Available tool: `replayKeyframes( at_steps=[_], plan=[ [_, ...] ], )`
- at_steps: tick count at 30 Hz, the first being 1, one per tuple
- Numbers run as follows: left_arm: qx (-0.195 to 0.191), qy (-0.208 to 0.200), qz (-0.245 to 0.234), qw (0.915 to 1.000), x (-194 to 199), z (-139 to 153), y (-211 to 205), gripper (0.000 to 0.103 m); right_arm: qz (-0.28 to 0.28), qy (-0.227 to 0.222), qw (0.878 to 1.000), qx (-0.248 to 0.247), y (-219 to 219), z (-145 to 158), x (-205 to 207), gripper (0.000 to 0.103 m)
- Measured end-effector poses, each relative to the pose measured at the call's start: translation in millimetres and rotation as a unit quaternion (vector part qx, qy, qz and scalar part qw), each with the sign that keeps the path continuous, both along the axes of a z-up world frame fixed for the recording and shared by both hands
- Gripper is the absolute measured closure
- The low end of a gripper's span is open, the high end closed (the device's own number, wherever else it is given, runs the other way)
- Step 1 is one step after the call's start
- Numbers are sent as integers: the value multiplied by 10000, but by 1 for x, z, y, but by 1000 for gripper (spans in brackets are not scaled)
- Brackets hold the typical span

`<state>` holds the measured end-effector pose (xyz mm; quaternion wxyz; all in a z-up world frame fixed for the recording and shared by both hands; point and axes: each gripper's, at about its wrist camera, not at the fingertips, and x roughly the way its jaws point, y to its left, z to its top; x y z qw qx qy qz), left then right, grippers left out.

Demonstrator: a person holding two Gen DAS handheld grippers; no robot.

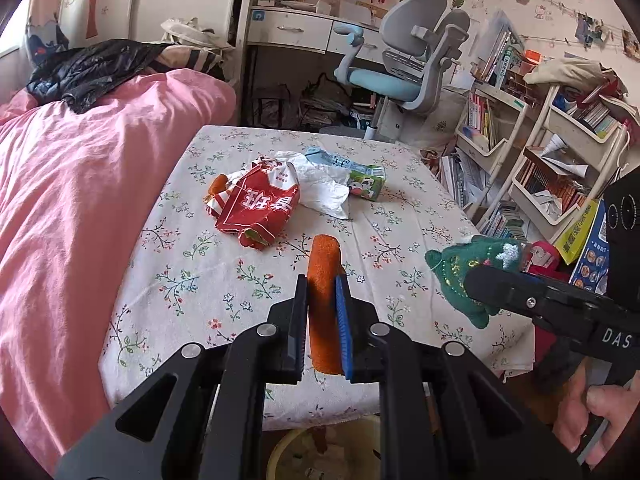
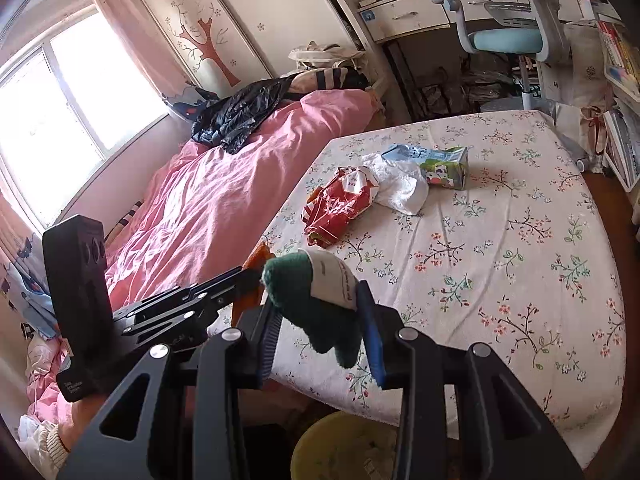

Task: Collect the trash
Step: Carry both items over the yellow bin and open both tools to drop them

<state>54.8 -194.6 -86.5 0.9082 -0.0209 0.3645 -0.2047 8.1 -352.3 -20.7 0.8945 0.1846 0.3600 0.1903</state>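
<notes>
Left wrist view: the left gripper (image 1: 322,304) is clamped narrowly on an orange fuzzy roll (image 1: 323,280), above the floral tablecloth (image 1: 224,280). A red snack wrapper (image 1: 256,204), crumpled tissue (image 1: 320,184) and milk carton (image 1: 366,182) lie mid-table.

Right wrist view: the right gripper (image 2: 320,320) pinches a green knitted toy (image 2: 316,304) — lifted over the table's near edge, a yellow bin (image 2: 344,448) below.
</notes>
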Motion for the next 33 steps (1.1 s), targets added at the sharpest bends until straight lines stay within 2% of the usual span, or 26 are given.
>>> replayKeyframes(
  at_steps=[19,33],
  plan=[
    [-23,9,-27,10000,-65,-10,11,90,161,327,9993,-14,15,-31,-54,66],
    [-31,24,-16,10000,-78,-15,15,90,229,421,9988,-95,24,-42,-68,65]
  ],
)
